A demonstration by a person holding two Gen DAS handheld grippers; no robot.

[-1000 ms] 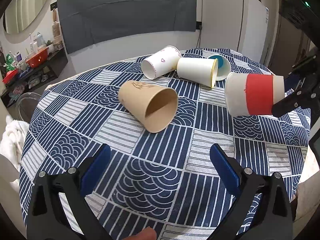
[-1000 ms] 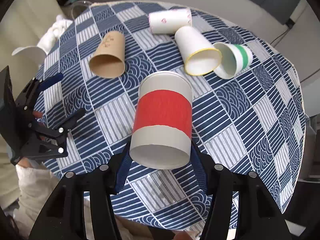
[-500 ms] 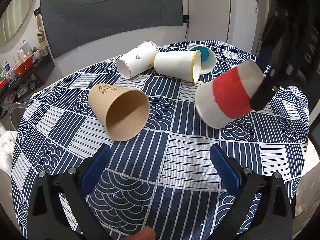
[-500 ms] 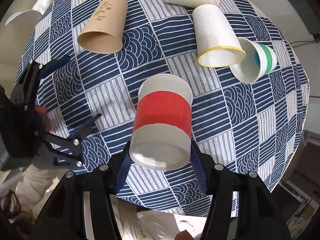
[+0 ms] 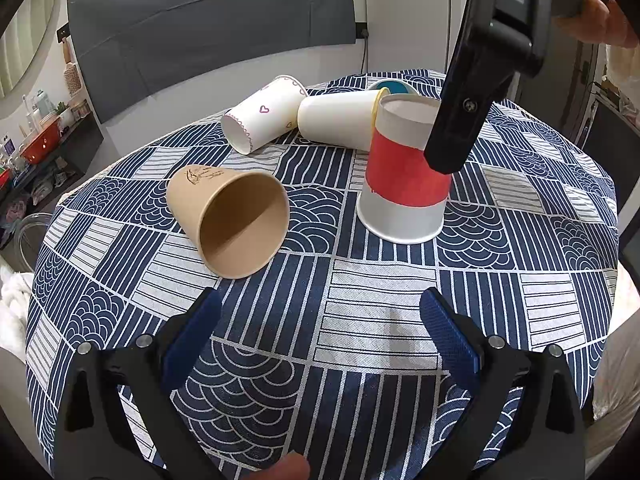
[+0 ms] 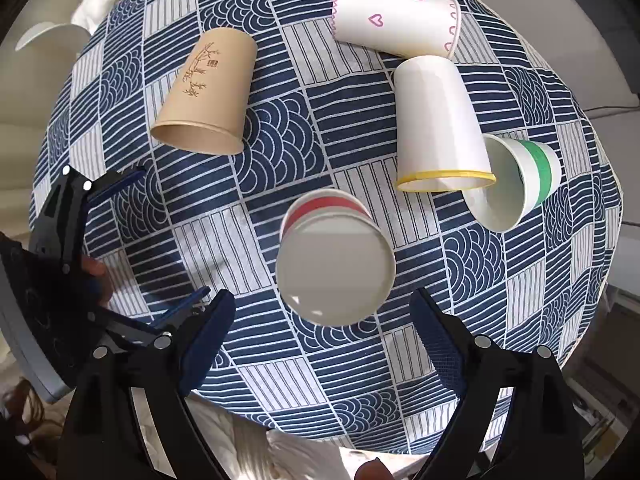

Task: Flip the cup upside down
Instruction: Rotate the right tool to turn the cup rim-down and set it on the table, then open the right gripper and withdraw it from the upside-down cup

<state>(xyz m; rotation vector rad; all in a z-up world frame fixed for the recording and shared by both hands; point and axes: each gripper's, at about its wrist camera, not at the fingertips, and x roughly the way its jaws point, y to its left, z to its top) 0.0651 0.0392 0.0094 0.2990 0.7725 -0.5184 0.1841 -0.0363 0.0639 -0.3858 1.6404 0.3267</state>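
Red-banded paper cup (image 6: 335, 258) stands mouth-down on the patterned tablecloth (image 6: 280, 120). Right gripper (image 6: 322, 326) is spread wide, released; the cup sits at its 12 o'clock. Left gripper (image 5: 320, 322) gapes empty, kraft cup (image 5: 232, 220) at 11 o'clock.

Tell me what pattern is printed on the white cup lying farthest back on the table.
Small pink hearts, with a pink scalloped line at each end of the cup, clearest in the right wrist view.

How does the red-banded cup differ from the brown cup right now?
The red-banded cup stands mouth-down on the tablecloth; the brown cup lies on its side, mouth open. The red-banded cup is white with a red band; the brown cup is plain kraft with a bamboo drawing. Both are paper cups, and no tongs grip either.
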